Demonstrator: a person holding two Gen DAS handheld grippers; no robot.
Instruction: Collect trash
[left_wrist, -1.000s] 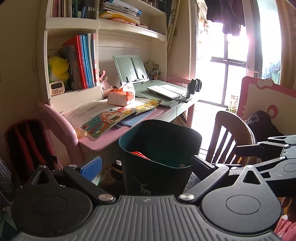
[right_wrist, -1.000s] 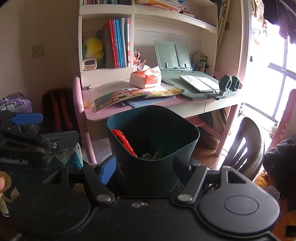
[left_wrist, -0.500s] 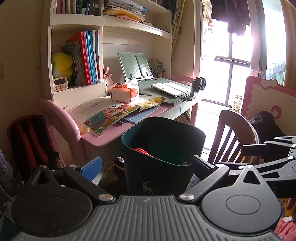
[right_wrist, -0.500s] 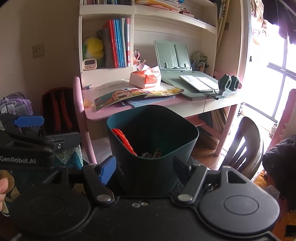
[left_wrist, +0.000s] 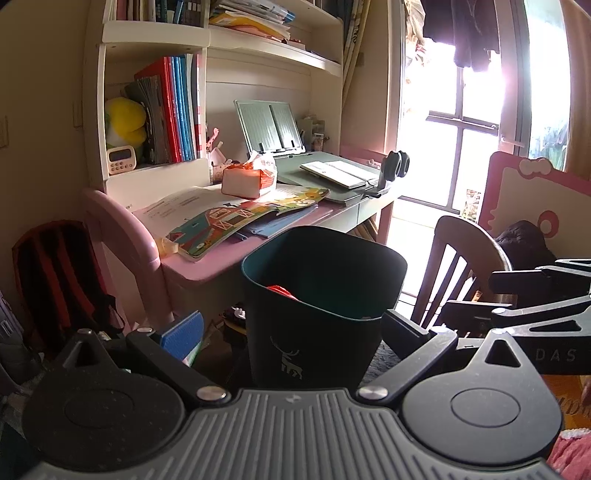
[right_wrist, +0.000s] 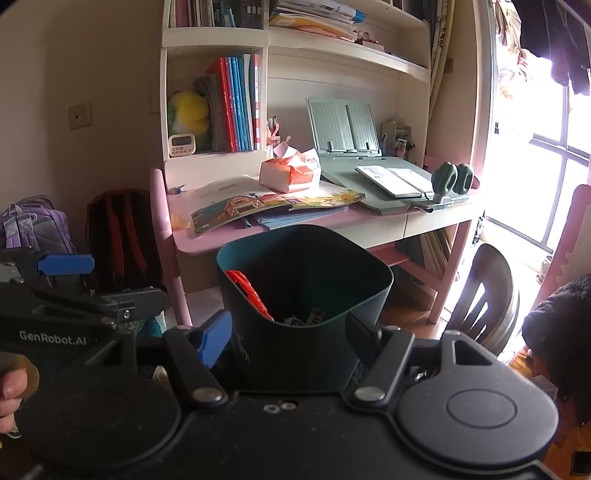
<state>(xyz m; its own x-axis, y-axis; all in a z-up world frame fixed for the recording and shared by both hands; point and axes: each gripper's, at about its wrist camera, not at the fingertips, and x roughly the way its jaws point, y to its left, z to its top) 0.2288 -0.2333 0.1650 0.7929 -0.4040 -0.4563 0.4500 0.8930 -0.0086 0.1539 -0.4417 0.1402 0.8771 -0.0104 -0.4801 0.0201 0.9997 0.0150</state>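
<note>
A dark green trash bin (left_wrist: 317, 321) stands on the floor in front of the pink desk (left_wrist: 221, 258); it also shows in the right wrist view (right_wrist: 303, 306). Orange trash (right_wrist: 247, 291) and paper scraps (right_wrist: 306, 317) lie inside it. My left gripper (left_wrist: 291, 332) is open, its fingers on either side of the bin, empty. My right gripper (right_wrist: 291, 332) is open too, fingers either side of the bin. The left gripper shows at the left of the right wrist view (right_wrist: 66, 291), the right gripper at the right of the left wrist view (left_wrist: 535, 295).
The desk holds a picture book (right_wrist: 266, 206), an orange tissue pack (right_wrist: 288, 173) and a green book stand (right_wrist: 343, 129). A wooden chair (right_wrist: 484, 291) stands to the right, backpacks (right_wrist: 118, 229) to the left. A small yellowish wrapper (left_wrist: 168, 245) lies at the desk's left edge.
The left wrist view has shifted slightly, so the bin and desk sit a little further right and lower. The right gripper has hardly moved. Both stay open.
</note>
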